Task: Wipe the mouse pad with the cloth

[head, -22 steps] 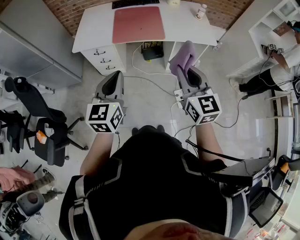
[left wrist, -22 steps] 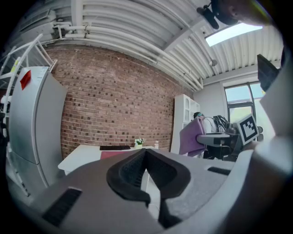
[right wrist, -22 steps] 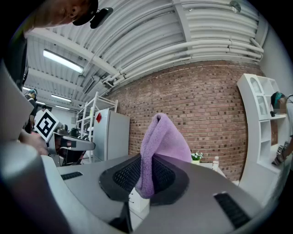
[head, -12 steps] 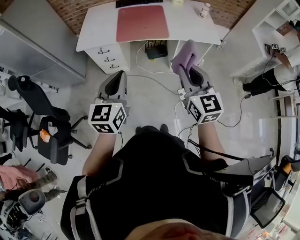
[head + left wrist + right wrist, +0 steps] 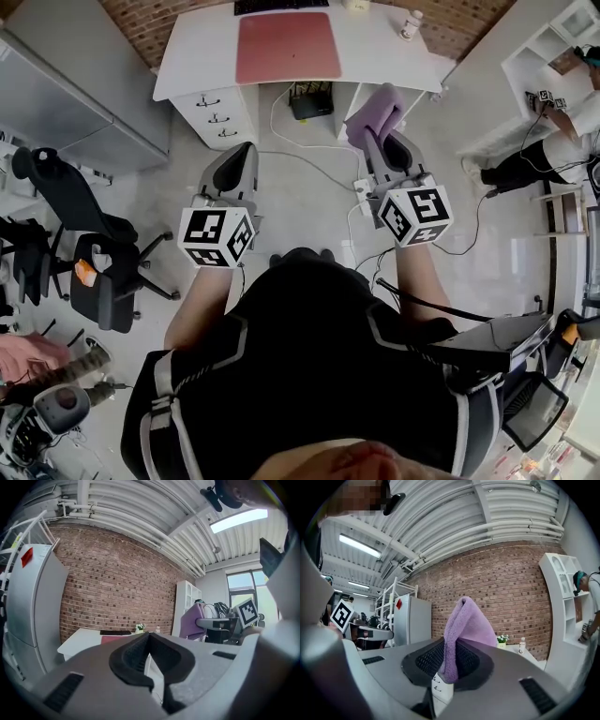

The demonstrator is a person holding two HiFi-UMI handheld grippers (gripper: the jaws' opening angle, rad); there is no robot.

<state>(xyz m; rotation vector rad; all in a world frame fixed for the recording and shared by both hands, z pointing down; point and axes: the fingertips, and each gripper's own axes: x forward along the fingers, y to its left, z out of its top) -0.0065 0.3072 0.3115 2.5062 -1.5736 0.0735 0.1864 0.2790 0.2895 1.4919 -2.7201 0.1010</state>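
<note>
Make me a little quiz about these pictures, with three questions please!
1. Pick one: what colour is the cloth? A green, B purple, C yellow.
2. True or false: the cloth is lying on the mouse pad.
3. Fill the gap: the left gripper, its jaws shut, holds ____.

Key
1. B.
2. False. The right gripper holds the cloth in the air, away from the desk.
3. Nothing.
</note>
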